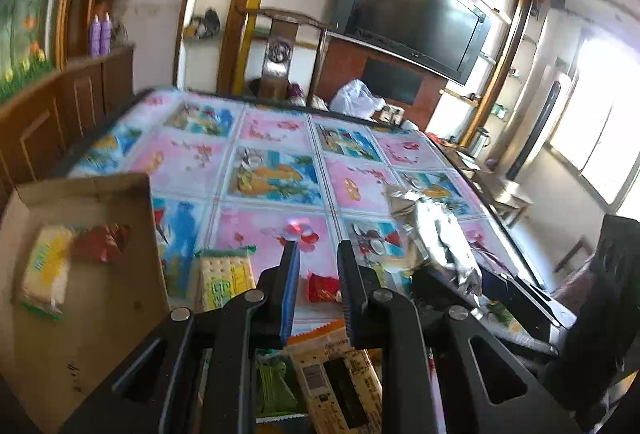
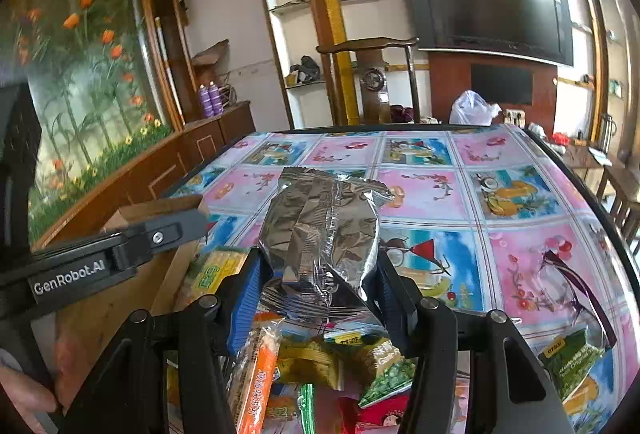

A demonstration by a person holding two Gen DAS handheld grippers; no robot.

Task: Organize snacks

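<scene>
Silver foil packet (image 2: 320,230) held aloft in the right tool (image 2: 316,274), its long axis running straight forward along the fingers, crimped far end toward the middle of the surface (image 2: 520,202). The blue-padded jaws close on the packet's near half from either side, and the wrapper creases where they press. Cardboard box (image 1: 92,274), the apparent destination, lies to the left of the packet; it already contains a yellow cracker pack (image 1: 44,270) and a red wrapper (image 1: 102,242). In the left wrist view the packet appears off to the right, above the patterned cloth. The left tool (image 1: 318,254) stands between packet and box, jaws a narrow gap apart and holding nothing; it is the nearer of the two to the box. Directly below and ahead of it lie a cracker pack (image 1: 222,278) and a small red sweet (image 1: 324,286). The coming move probably turns on carrying the packet leftward past the left tool, so the two tools risk crossing.
</scene>
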